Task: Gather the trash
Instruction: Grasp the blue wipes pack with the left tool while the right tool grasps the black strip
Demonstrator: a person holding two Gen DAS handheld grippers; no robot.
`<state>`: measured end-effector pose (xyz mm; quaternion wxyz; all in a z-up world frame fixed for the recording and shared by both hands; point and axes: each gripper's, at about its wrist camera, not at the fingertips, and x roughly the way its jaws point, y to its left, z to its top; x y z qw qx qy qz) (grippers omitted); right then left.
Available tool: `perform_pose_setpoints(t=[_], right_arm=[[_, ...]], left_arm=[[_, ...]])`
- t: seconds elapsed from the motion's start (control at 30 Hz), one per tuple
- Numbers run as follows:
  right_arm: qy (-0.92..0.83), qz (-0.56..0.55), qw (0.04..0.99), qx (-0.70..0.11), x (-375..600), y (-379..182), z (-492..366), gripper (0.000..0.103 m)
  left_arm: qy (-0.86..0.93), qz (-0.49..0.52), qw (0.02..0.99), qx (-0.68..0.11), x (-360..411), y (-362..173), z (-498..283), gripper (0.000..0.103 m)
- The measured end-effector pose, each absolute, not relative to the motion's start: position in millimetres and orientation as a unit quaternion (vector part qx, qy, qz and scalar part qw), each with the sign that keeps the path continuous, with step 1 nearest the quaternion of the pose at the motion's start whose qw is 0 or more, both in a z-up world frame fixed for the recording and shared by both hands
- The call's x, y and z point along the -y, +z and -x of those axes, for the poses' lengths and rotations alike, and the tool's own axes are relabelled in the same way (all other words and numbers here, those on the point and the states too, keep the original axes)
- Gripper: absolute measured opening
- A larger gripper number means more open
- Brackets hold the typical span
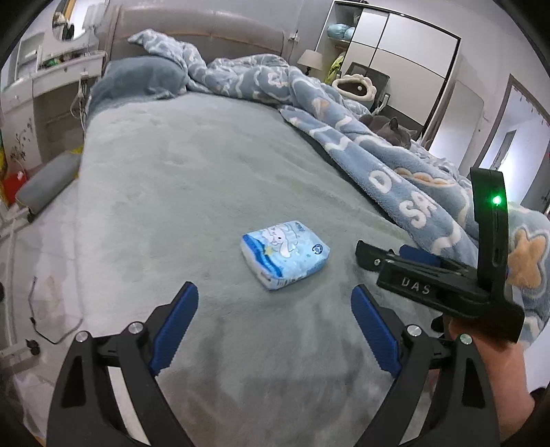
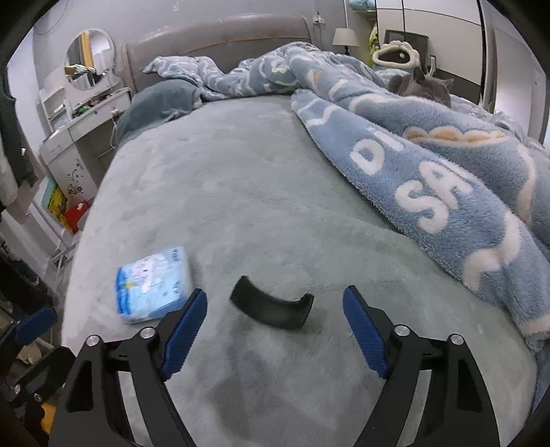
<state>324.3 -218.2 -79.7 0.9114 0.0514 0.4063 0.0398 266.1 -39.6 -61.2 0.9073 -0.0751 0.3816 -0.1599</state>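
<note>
Nearest the left wrist camera, the left gripper (image 1: 274, 302) hangs over the bed (image 1: 206, 178), its two ribbed blue pads (image 1: 175, 326) spread wide with only plush grey-green cover between them. Just beyond those fingertips the tissue pack (image 1: 284, 253) lies flat on the cover: a soft, pillow-shaped rectangle in glossy light-blue plastic printed with a white cartoon figure, touching neither pad.

To the right of the tissue pack, the right gripper (image 2: 275, 311) also stands with its jaws apart and nothing gripped. Between its pads, but clear of both, a curved black piece (image 2: 271, 306) rests on the cover, smooth, hard-looking and arched like a shallow crescent. In the right wrist view the tissue pack (image 2: 153, 285) sits left of that gripper's left pad, its near corner just hidden behind the pad. A hand (image 1: 488, 347) holds the right gripper's black body.

Right of the tissue pack, a thick fleece blanket (image 1: 395, 165) in blue with white letters and tan star shapes is heaped along the bed. A grey cat (image 1: 392, 129) lies on it farther back. Beyond the tissue pack are a dark teal pillow (image 1: 137, 80) and a padded grey headboard (image 1: 199, 27).
</note>
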Motion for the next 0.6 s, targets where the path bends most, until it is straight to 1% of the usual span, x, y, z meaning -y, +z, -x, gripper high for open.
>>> perform_pose_setpoints(t=[0.07,0.13,0.17,0.23,0.3,0.4,0.6], right_arm=[[0.045,-0.058,0.907,-0.415,219.4,-85.1,-328.3,0.077],[0.049,-0.056,0.906,-0.417,219.6,-88.6,-330.7,0.068],[0.05,-0.053,0.906,-0.416,220.4,-88.6,-331.2,0.066],[0.054,-0.053,0.907,-0.414,223.2,-88.0,-330.9,0.057],[0.058,-0.056,0.907,-0.412,225.8,-86.7,-331.7,0.051],[0.067,-0.06,0.908,-0.41,230.3,-84.3,-332.8,0.048],[0.081,-0.074,0.909,-0.401,243.3,-75.2,-330.5,0.048]], left_arm=[[-0.159,0.073,0.905,-0.388,43.8,-66.4,-271.4,0.092],[-0.155,0.057,0.904,-0.394,50.6,-72.2,-276.9,0.092],[-0.155,0.051,0.905,-0.393,52.8,-73.4,-277.9,0.092],[-0.154,0.042,0.905,-0.393,57.7,-76.4,-281.1,0.092],[-0.155,0.044,0.904,-0.396,61.2,-79.6,-285.8,0.092],[-0.156,0.043,0.903,-0.398,67.6,-83.0,-291.9,0.092],[-0.14,0.045,0.901,-0.408,76.4,-90.7,-301.4,0.093]])
